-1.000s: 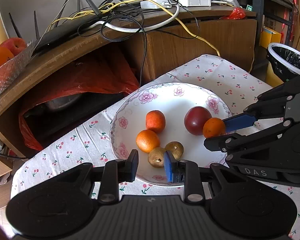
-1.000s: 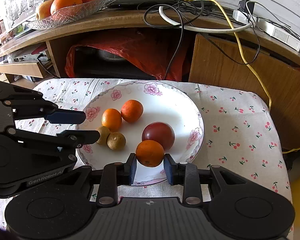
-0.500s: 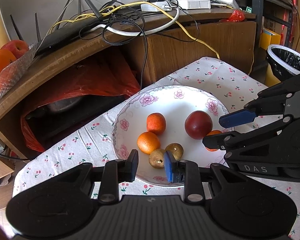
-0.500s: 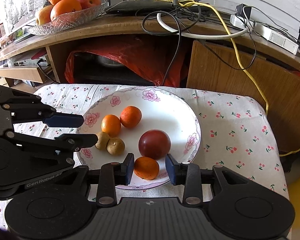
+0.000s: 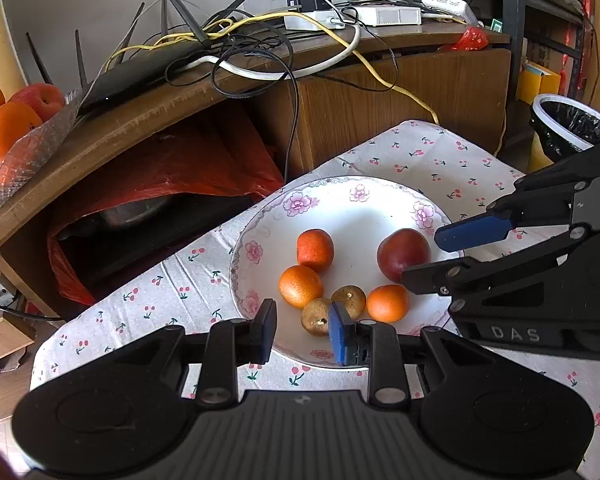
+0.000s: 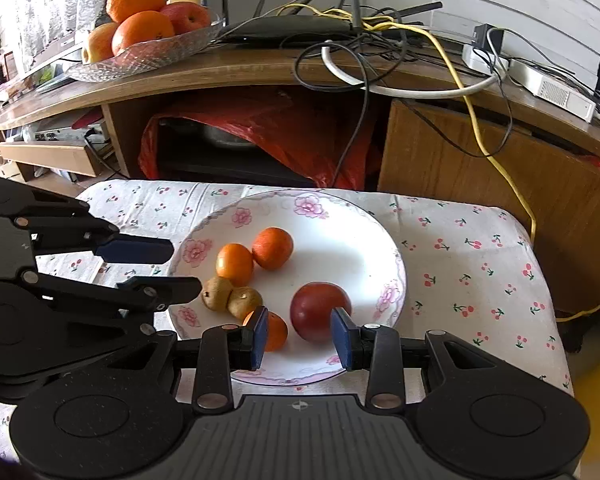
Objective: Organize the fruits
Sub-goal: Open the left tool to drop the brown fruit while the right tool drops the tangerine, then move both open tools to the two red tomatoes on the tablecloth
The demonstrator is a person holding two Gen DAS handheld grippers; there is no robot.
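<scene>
A white flowered plate [image 5: 384,196] [image 6: 340,240] stands on the cherry-print cloth. On it lie three small oranges, a dark red round fruit [image 5: 403,254] [image 6: 320,312] and two brown fruits [image 5: 318,316] [image 6: 217,294]. One orange [image 5: 387,303] [image 6: 276,332] rests at the plate's near side, beside the brown fruits. My right gripper [image 6: 300,338] [image 5: 440,256] is open and holds nothing; its fingers hang over the plate's near edge on either side of the red fruit. My left gripper [image 5: 302,332] [image 6: 180,266] is open and hovers at the plate's left rim near the brown fruits.
Behind the table stands a wooden shelf with a router, tangled cables [image 6: 380,40] and a glass bowl [image 6: 148,52] [image 5: 32,148] of oranges and apples. A red plastic bag [image 5: 172,168] fills the space underneath. A bin with a black liner [image 5: 572,128] stands at the right.
My right gripper opened and let go of the orange. The orange now lies on the plate next to the brown fruits. The right gripper has drawn back a little; the left one barely moved.
</scene>
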